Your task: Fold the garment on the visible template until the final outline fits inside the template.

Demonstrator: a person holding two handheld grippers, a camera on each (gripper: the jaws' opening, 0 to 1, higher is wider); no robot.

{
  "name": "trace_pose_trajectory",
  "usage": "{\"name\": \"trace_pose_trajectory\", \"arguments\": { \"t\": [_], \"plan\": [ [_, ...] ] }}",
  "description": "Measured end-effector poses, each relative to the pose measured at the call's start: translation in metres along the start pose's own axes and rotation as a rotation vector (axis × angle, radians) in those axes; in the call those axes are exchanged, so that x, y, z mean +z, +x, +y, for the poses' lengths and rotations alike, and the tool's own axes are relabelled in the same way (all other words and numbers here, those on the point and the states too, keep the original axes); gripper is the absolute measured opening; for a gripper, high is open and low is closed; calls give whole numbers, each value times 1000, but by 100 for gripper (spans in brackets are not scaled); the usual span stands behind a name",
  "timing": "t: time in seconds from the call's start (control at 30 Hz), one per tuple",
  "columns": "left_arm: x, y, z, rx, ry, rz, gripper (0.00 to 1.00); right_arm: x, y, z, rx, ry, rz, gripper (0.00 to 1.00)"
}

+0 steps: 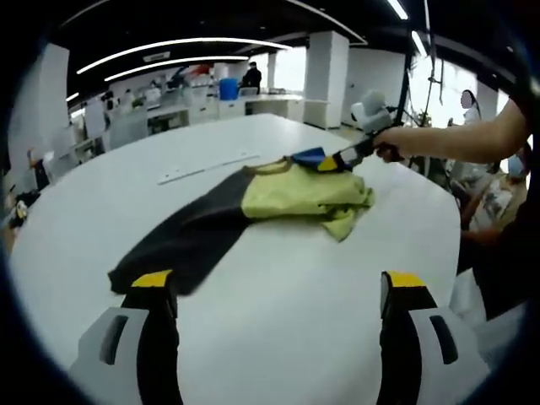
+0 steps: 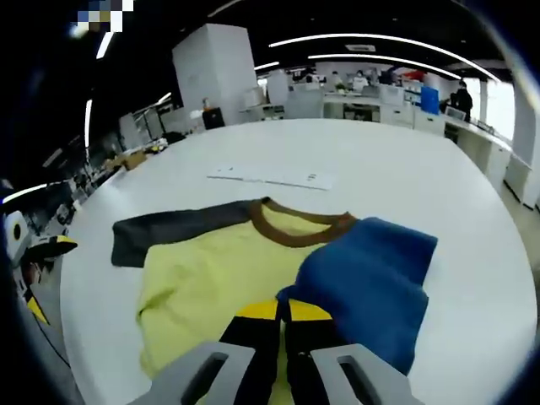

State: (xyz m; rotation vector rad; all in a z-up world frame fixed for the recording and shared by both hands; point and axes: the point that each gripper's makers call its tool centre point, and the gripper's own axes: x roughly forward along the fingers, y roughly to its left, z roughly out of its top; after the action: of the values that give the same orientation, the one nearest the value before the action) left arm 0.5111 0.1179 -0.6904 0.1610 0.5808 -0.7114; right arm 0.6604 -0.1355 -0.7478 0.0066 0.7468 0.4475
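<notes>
Garment (image 2: 278, 270) amid open table (image 2: 422, 169)

The white table (image 1: 278, 304) is round-edged and broad, its top bare and glossy under long ceiling lights (image 2: 380, 40). Beyond it stand white pillars (image 2: 215, 72) and rows of desks (image 2: 354, 101) with clutter on them. A blue bin (image 1: 229, 88) sits on a far desk, and a person in dark clothes (image 1: 251, 78) stands just beside it. Daylight comes through windows (image 1: 291, 69) at the back.
</notes>
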Motion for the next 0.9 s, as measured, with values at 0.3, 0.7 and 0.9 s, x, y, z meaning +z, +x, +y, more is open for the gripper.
{"name": "trace_pose_trajectory", "arguments": {
  "t": [0.3, 0.7, 0.9],
  "plan": [
    [0, 0, -1, -4, -4, -4, 98, 15, -12, 1, 40, -31, -34, 17],
    [1, 2, -6, -25, -1, 3, 99, 30, -41, -44, 7, -39, -40, 31],
    [1, 3, -6, -26, -3, 7, 99, 32, -51, -74, -59, -14, -46, 30]
  ]
}}
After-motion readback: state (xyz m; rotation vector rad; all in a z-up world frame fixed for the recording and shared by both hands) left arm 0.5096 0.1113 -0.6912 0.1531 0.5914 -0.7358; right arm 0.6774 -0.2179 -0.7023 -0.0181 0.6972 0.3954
